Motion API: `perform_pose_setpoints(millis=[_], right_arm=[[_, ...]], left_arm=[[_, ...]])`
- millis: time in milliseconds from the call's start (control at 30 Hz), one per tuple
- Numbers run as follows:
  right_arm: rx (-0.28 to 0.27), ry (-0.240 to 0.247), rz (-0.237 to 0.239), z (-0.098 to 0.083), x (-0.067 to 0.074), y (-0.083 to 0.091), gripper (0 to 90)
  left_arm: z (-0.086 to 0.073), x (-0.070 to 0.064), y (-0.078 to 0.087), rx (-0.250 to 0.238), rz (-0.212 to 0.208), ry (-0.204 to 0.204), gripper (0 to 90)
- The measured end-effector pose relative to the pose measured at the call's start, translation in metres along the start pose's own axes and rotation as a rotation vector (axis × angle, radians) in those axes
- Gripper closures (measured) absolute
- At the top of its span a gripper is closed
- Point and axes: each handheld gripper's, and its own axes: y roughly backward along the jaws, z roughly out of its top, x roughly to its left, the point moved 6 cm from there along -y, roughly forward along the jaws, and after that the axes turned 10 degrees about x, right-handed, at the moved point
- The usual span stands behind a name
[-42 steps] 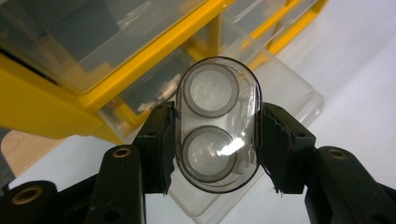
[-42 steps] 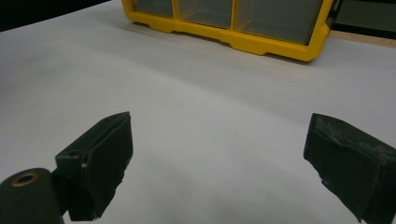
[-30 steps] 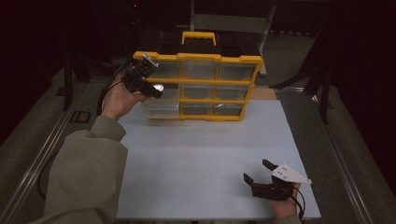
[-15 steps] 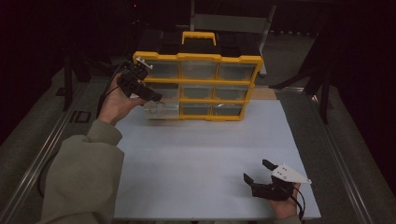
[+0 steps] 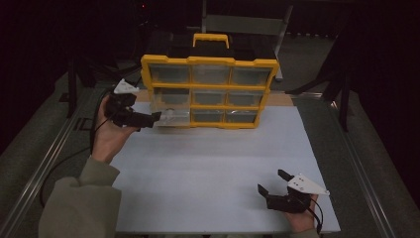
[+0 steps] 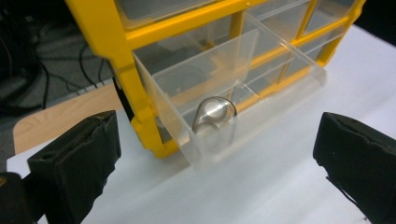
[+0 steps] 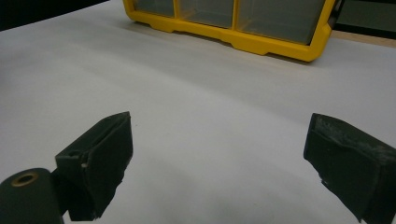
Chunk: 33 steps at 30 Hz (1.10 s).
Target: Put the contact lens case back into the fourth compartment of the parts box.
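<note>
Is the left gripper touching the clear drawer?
Apart. In the left gripper view, the left gripper stands open with white table showing between its pads and the drawer.

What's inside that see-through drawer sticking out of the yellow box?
The clear drawer, pulled out of the yellow organizer, holds one small round silvery thing near its front wall. The part of the drawer that is in the box is too murky to tell.
</note>
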Motion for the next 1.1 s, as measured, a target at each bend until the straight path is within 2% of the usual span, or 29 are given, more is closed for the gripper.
perform_pose_setpoints(millis=[33, 133, 233, 300, 333, 367, 400, 567, 667, 700, 767, 933, 1100], right_arm=[[0.000, -0.001, 0.000, 0.000, 0.000, 0.000, 7.8], [0.000, 0.003, 0.005, 0.000, 0.000, 0.000, 7.9], [-0.001, 0.004, 0.006, 0.000, 0.001, 0.000, 7.9], [0.001, 0.004, 0.001, 0.000, 0.000, -0.001, 7.9], [-0.001, -0.006, 0.003, 0.000, 0.001, -0.001, 7.9], [0.002, 0.007, 0.007, 0.000, 0.001, -0.001, 7.9], [0.001, -0.001, 0.001, 0.000, 0.001, -0.001, 7.9], [-0.001, 0.000, 0.004, 0.001, 0.002, -0.001, 7.9], [-0.001, 0.005, 0.005, 0.001, 0.001, -0.001, 7.9], [-0.001, 0.008, 0.008, 0.001, 0.002, -0.001, 7.9], [0.000, 0.012, 0.006, 0.002, 0.002, -0.001, 7.9], [-0.001, 0.013, 0.010, 0.002, 0.003, -0.001, 7.9], [-0.005, 0.015, 0.009, 0.002, 0.002, -0.001, 7.8]], left_arm=[[-0.006, -0.002, 0.003, -0.019, 0.007, -0.004, 1.0], [-0.030, -0.009, 0.009, -0.087, -0.014, 0.002, 0.8], [-0.052, -0.012, 0.008, -0.129, -0.022, 0.009, 0.7], [-0.068, -0.014, 0.006, -0.147, -0.048, 0.017, 0.7], [-0.077, -0.014, 0.005, -0.167, -0.044, 0.015, 0.5], [-0.083, -0.014, 0.004, -0.174, -0.052, 0.014, 0.5], [-0.089, -0.015, 0.003, -0.182, -0.073, 0.018, 0.3], [-0.122, -0.017, -0.003, -0.222, -0.085, 0.042, 0.2], [-0.137, -0.017, -0.003, -0.229, -0.068, 0.042, 0.2], [-0.143, -0.018, -0.003, -0.231, -0.073, 0.041, 0.2], [-0.152, -0.019, -0.003, -0.220, -0.053, 0.038, 0.2], [-0.174, -0.022, -0.010, -0.195, -0.063, 0.036, 0.2], [-0.181, -0.027, -0.013, -0.187, -0.054, 0.025, 0.2]])
